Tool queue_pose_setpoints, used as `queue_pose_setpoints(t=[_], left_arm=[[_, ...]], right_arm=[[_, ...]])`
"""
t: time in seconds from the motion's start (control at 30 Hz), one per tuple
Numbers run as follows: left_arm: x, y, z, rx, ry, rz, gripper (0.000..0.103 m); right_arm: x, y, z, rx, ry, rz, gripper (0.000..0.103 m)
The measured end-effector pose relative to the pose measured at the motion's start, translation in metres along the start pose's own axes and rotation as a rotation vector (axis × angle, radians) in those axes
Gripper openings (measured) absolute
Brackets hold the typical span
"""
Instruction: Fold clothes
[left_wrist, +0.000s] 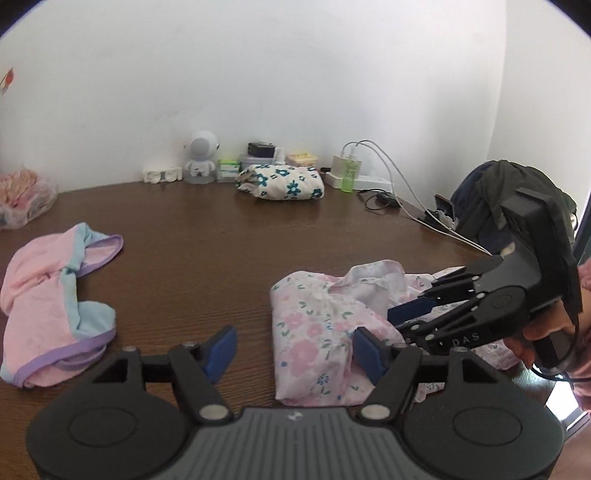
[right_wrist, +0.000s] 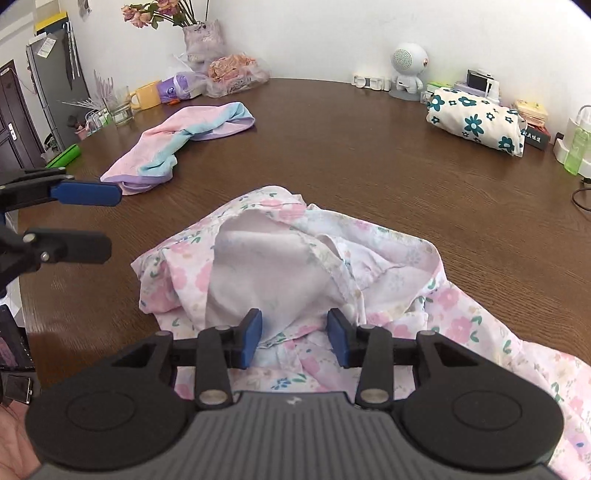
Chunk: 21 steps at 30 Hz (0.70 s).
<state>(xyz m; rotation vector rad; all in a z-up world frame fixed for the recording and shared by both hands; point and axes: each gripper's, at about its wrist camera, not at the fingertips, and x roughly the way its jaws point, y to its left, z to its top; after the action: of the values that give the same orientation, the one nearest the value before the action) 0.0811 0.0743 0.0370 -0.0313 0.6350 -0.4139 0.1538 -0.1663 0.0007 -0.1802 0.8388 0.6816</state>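
Left wrist view: rides on the left gripper (left_wrist: 293, 354), low over the surface (left_wrist: 221, 236), facing the back wall; floral garment (left_wrist: 314, 332) close at lower right.
Right wrist view: rides on the right gripper (right_wrist: 295, 341), tilted down, right over the floral garment (right_wrist: 280, 266).
Shared: surface, floral garment, pink garment (left_wrist: 48, 306), folded bundle (left_wrist: 282, 182), white figure (left_wrist: 201, 157); each view catches the other gripper.

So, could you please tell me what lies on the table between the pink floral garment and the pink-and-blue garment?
Only bare wooden table separates the pink floral garment from the pink-and-blue garment; both wrist views show it.
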Motion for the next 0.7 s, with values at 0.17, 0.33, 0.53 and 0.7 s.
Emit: queue_pose_setpoints(t=[0.17, 0.33, 0.53, 0.7], left_arm=[[0.025, 0.025, 0.003, -0.175, 0.082, -0.019, 0.065], [0.044, 0.03, 0.007, -0.219, 0.131, -0.027, 0.056], [0.063, 0.026, 0.01, -0.21, 0.192, -0.025, 0.041], [0.07, 0.029, 0.012, -0.254, 0.214, -0.047, 0.035]], right_arm=[[-0.001, 0.006, -0.007, -0.038, -0.019, -0.021, 0.04], [-0.003, 0.005, -0.011, -0.032, -0.036, -0.018, 0.04], [-0.004, 0.003, -0.013, -0.02, -0.053, -0.01, 0.041], [-0.004, 0.001, -0.015, -0.007, -0.066, 0.002, 0.042]])
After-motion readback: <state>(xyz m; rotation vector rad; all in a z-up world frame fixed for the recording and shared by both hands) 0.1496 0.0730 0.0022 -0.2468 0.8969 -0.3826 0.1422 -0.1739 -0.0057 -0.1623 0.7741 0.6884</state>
